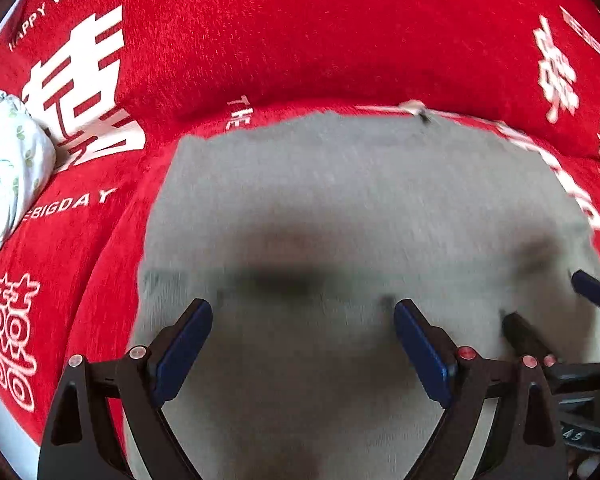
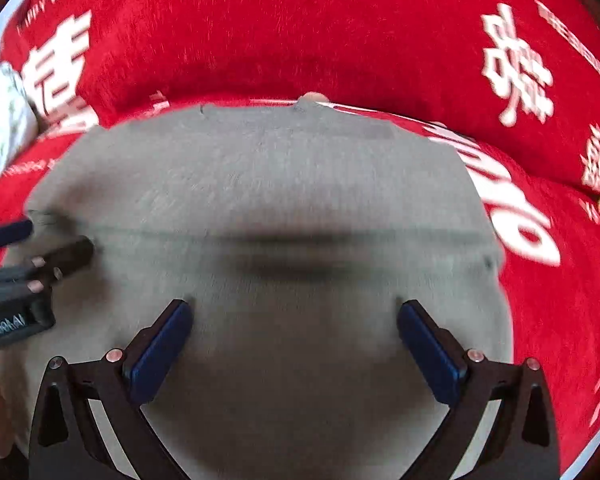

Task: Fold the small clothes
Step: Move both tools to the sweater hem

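Grey garment, a small knitted-looking piece, lay spread flat on a red wedding-print cover draped over what appeared to be a sofa seat, its far edge close to the foot of the cushioned backrest. Both views were blurred, so the exact type of clothing could not be told. A dark line crossed the grey garment from side to side in the right wrist view, which read as a fold edge or seam; which of the two could not be told.

Left gripper hovered over the near part of the garment with its blue-padded jaws spread wide and nothing between them. Right gripper hung just beside it, also over the near part of the garment, jaws likewise wide apart and empty. Neither gripper visibly pinched the fabric.

A white floral-print bundle sat well to the left of the garment, against the backrest; whether it was a finished piece or plain bedding could not be told.

Judged from the layout, the garment looked smoothed out and perhaps once folded, with no compact stack yet made. Further folds, and any other small clothes, seemed left to do.
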`<action>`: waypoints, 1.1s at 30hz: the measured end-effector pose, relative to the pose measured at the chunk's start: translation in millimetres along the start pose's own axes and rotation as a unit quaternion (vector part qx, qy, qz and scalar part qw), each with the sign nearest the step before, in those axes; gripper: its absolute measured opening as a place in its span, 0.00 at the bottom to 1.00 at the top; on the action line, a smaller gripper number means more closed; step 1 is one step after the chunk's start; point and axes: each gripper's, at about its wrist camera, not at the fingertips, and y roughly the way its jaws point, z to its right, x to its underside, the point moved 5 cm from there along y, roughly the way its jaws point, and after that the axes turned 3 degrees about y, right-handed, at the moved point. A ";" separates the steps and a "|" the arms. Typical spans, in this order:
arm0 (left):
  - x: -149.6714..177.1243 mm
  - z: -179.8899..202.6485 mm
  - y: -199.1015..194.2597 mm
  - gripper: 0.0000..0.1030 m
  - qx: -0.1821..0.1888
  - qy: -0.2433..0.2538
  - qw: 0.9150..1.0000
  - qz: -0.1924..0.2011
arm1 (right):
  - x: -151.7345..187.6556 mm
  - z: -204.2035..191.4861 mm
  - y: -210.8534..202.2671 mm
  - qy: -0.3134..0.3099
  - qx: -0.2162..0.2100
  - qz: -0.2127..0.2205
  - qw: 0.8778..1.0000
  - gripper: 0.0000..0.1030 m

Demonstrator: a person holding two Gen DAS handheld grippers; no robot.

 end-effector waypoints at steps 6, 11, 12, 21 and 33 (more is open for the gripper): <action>48.0 0.2 -24.9 0.99 -0.005 0.002 0.999 0.036 | 43.7 0.8 -32.2 -0.013 -0.004 0.041 0.999 1.00; 74.2 -8.7 -35.6 0.99 0.019 -0.023 0.999 0.039 | 69.5 0.1 -49.0 -0.019 -0.006 0.073 0.997 1.00; 78.4 -8.3 -38.4 0.99 0.017 -0.020 0.999 0.041 | 75.1 -0.1 -52.9 -0.019 -0.005 0.079 0.997 1.00; 108.1 -7.9 -53.7 0.99 0.020 -0.030 0.998 0.044 | 104.9 0.9 -70.0 -0.025 -0.001 0.086 0.996 1.00; 143.0 -4.7 -65.2 0.99 0.039 -0.022 0.999 0.015 | 146.6 0.6 -88.6 -0.058 -0.007 0.062 0.996 1.00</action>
